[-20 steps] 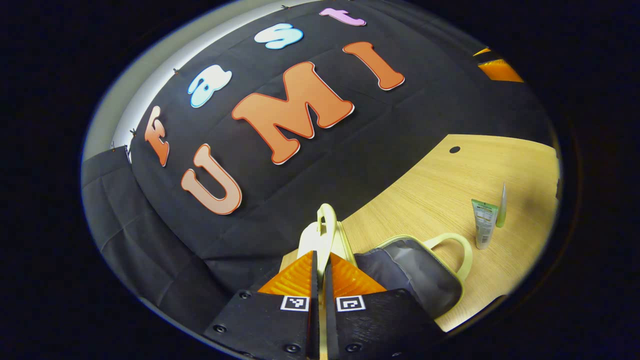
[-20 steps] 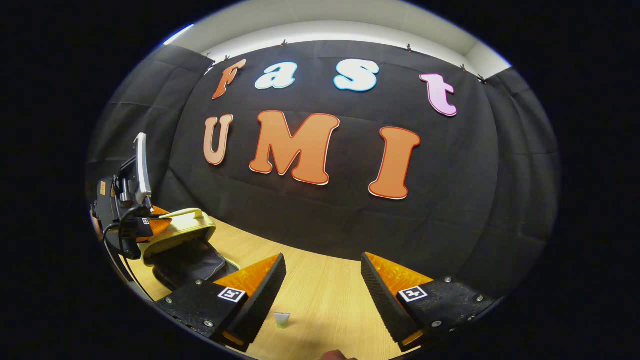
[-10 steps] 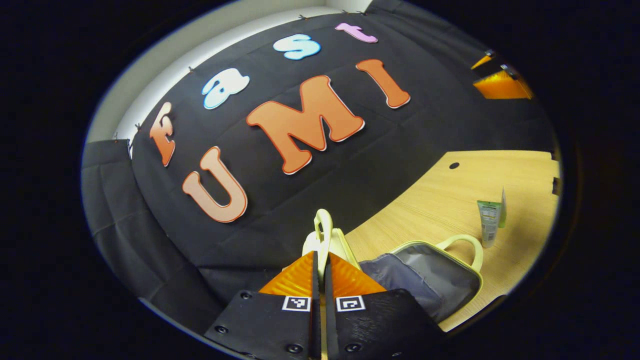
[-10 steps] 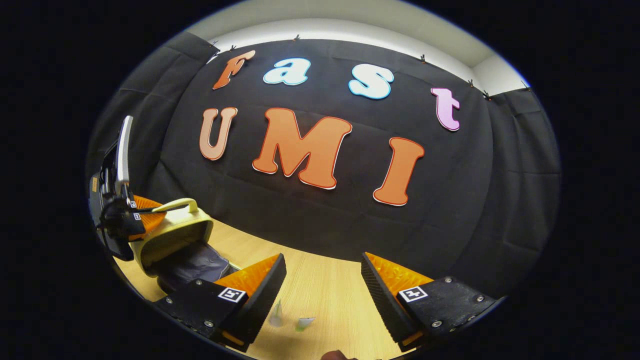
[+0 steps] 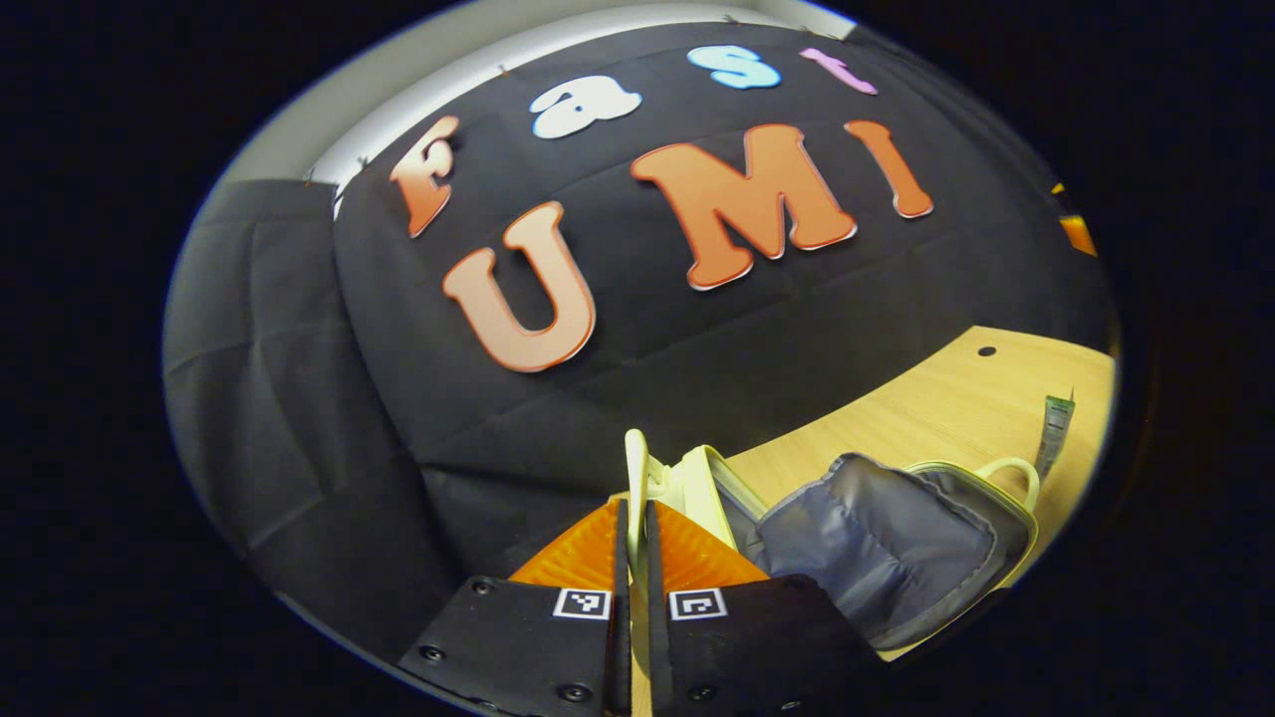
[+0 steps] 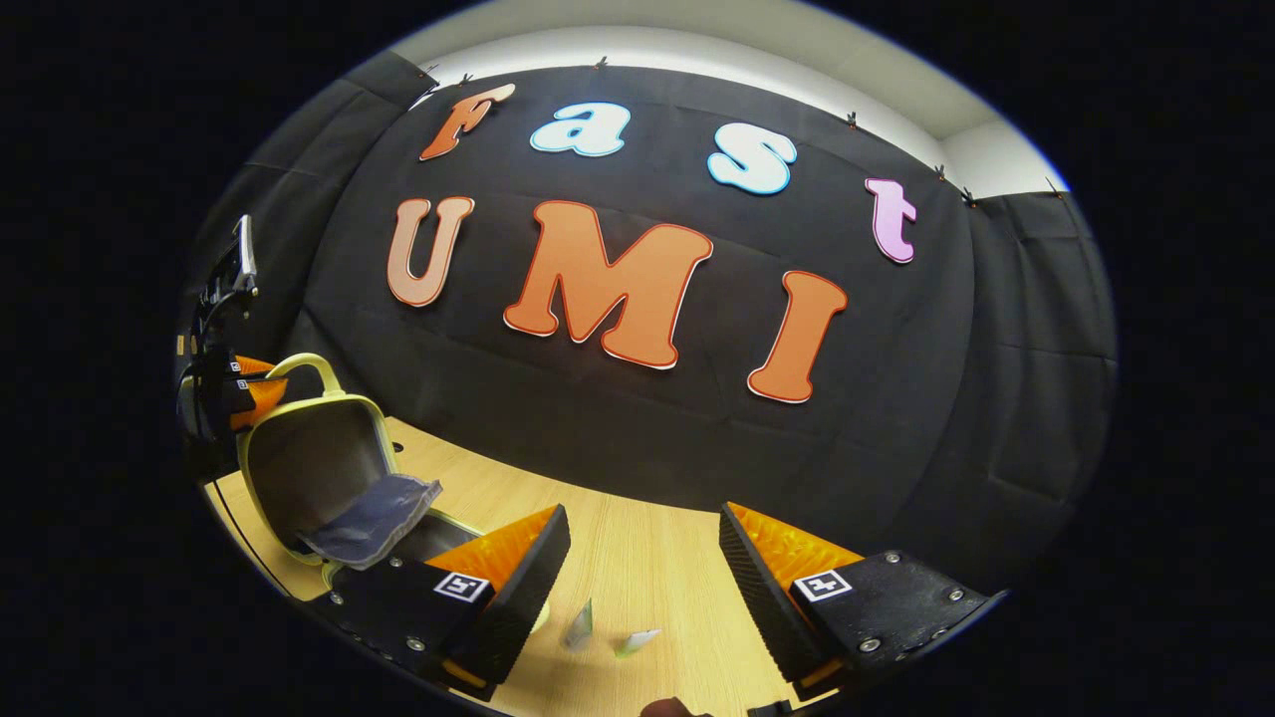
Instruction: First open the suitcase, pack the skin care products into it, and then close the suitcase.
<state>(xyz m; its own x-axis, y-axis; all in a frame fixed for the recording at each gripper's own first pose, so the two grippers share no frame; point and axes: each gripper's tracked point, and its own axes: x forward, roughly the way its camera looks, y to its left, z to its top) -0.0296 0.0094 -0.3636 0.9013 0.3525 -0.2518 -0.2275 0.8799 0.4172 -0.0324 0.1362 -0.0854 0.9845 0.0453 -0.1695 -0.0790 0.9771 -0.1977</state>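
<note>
A small pale-yellow suitcase (image 6: pixel 261 450) with grey lining (image 5: pixel 877 558) lies open on the wooden table (image 5: pixel 916 418). Its lid (image 6: pixel 309 468) stands nearly upright. My left gripper (image 5: pixel 637 518) is shut on the lid's handle (image 5: pixel 636 463); from the right gripper view the left gripper (image 6: pixel 224 388) sits at the lid's top edge. The base's own handle (image 5: pixel 1011 473) points toward a green-and-white tube (image 5: pixel 1054 423). My right gripper (image 6: pixel 642 528) hangs open above the table, with two small tubes (image 6: pixel 580 627) (image 6: pixel 636 642) below and between its fingers, apart from them.
The black cloth wall rises just behind the table's far edge. A small dark hole (image 5: pixel 986 351) marks the tabletop near the back. Bare wood (image 6: pixel 618 558) stretches between the suitcase and the tubes. A bit of a hand (image 6: pixel 662 707) shows at the bottom edge.
The left gripper has swung the lid up by its handle from partly raised to nearly upright, baring the grey lining. The right gripper has stayed open and tilted down slightly.
</note>
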